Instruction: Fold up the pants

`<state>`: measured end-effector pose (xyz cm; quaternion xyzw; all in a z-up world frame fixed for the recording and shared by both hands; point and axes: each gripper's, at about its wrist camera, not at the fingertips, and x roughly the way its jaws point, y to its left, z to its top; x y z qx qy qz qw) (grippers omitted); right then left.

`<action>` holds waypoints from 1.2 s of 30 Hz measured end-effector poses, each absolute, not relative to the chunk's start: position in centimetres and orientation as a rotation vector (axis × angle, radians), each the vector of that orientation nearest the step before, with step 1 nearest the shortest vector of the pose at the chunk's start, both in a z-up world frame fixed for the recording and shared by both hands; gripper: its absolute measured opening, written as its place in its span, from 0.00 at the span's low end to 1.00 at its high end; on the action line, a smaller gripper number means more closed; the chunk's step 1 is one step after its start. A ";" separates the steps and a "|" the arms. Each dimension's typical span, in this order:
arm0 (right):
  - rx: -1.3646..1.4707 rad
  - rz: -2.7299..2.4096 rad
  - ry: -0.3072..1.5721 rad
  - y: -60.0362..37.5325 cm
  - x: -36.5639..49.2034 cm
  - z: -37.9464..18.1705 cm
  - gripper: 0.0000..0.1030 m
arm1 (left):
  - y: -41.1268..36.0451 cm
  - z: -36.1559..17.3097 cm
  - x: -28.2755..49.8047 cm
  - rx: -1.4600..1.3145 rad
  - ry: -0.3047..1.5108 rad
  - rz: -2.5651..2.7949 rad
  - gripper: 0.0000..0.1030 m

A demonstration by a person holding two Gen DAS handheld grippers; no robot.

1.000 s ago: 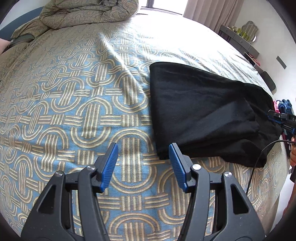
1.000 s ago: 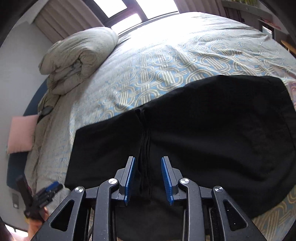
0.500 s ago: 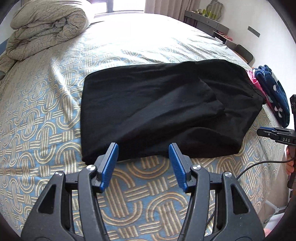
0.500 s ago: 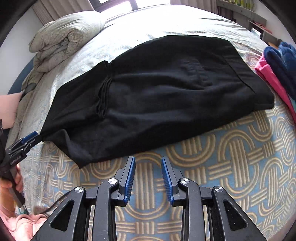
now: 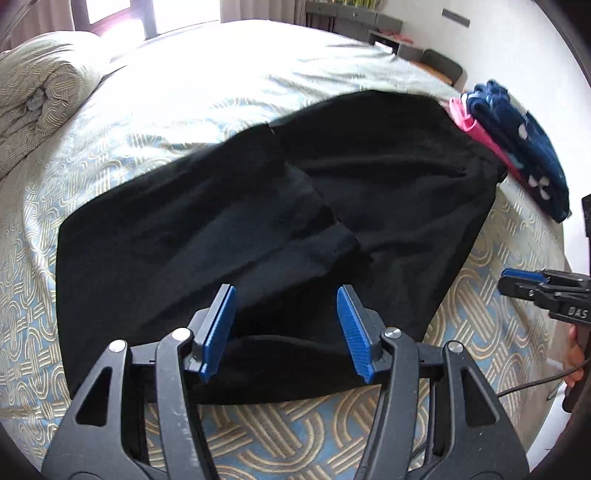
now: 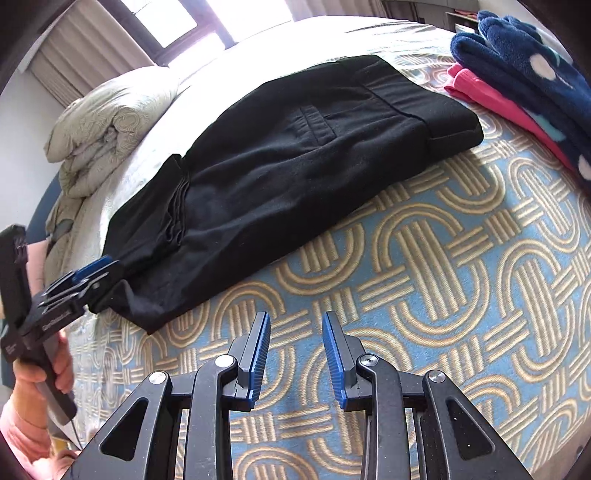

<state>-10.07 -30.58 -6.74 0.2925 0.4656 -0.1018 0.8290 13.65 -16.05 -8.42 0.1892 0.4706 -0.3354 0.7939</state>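
black pants, blue-and-gold looped bedspread

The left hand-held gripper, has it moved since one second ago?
Yes. The left hand-held gripper came forward over the black pants; earlier it hovered over bare bedspread.

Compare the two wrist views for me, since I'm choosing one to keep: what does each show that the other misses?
Only the left wrist view shows the grey cabinets and the right gripper from the side. Only the right wrist view shows the trousers' back pocket and a hand holding the left gripper. Both show the folded black trousers, patterned bedspread, rolled duvet and stacked navy and pink garments.
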 end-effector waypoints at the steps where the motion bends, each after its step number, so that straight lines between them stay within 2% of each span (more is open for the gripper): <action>1: 0.631 -0.213 0.982 -30.5 -10.2 -6.8 0.29 | -16.4 -9.6 13.6 0.417 1.077 -0.734 0.56; 2: 0.642 -0.211 0.976 -30.4 -10.3 -6.9 0.29 | -16.4 -10.4 13.2 0.412 1.122 -0.752 0.56; 3: 0.651 -0.210 0.970 -30.4 -10.4 -6.9 0.29 | -15.9 -10.3 12.3 0.407 1.065 -0.753 0.56; 5: 0.662 -0.211 0.962 -30.5 -10.8 -7.0 0.37 | -15.6 -10.3 10.3 0.489 1.018 -0.785 0.56; 7: 0.669 -0.218 0.950 -30.7 -11.0 -7.1 0.40 | -15.2 -9.9 9.0 0.509 1.027 -0.819 0.56; 12: 0.681 -0.214 0.947 -30.8 -10.2 -6.9 0.40 | -14.1 -9.4 8.4 0.462 1.084 -0.870 0.56; 17: 0.669 -0.199 0.934 -30.4 -9.6 -6.3 0.41 | -12.7 -8.4 8.5 0.404 1.068 -0.862 0.56; 27: 0.754 -0.250 0.904 -32.6 -10.6 -6.9 0.43 | -10.5 -6.4 12.5 0.292 1.036 -0.753 0.56; 36: 0.874 -0.270 0.853 -35.0 -11.5 -7.7 0.49 | -4.4 -4.5 18.1 0.148 0.987 -0.534 0.56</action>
